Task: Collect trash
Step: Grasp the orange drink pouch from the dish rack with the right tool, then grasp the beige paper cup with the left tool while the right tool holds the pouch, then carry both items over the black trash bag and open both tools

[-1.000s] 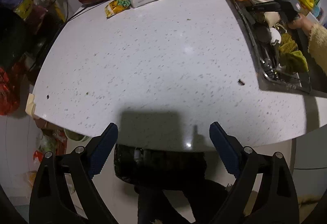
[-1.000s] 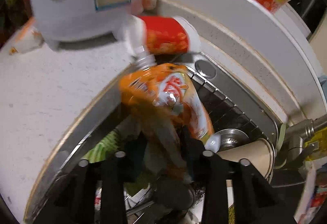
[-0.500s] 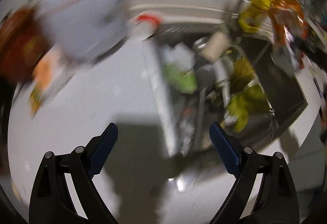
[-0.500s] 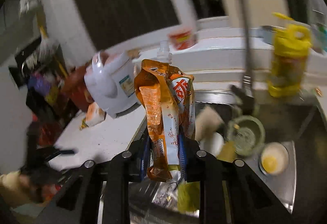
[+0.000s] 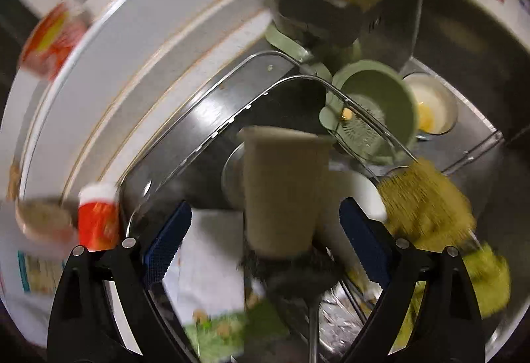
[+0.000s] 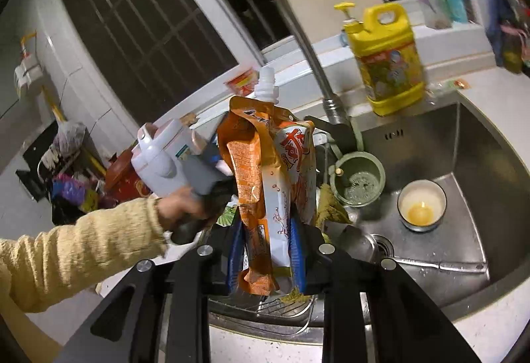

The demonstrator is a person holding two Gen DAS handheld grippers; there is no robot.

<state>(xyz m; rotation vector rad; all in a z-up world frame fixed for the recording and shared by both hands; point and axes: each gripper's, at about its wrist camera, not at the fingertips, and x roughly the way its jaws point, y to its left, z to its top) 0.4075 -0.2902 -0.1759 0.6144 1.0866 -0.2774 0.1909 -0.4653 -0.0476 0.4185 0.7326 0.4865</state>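
The orange spout pouch (image 6: pixel 265 184) should be kept clamped low on its body and carried clear of the faucet (image 6: pixel 308 28) while the left gripper (image 5: pixel 265 250), jaws wide and empty, lines up squarely on the tan paper cup (image 5: pixel 281 187) in the sink (image 6: pixel 463 144). The pouch is crumpled and flattened, with a white spout up, clenched in the right gripper (image 6: pixel 265 250) above the sink's edge.

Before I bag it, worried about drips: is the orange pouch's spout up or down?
Up. The orange pouch stands upright in the right gripper, white spout on top.
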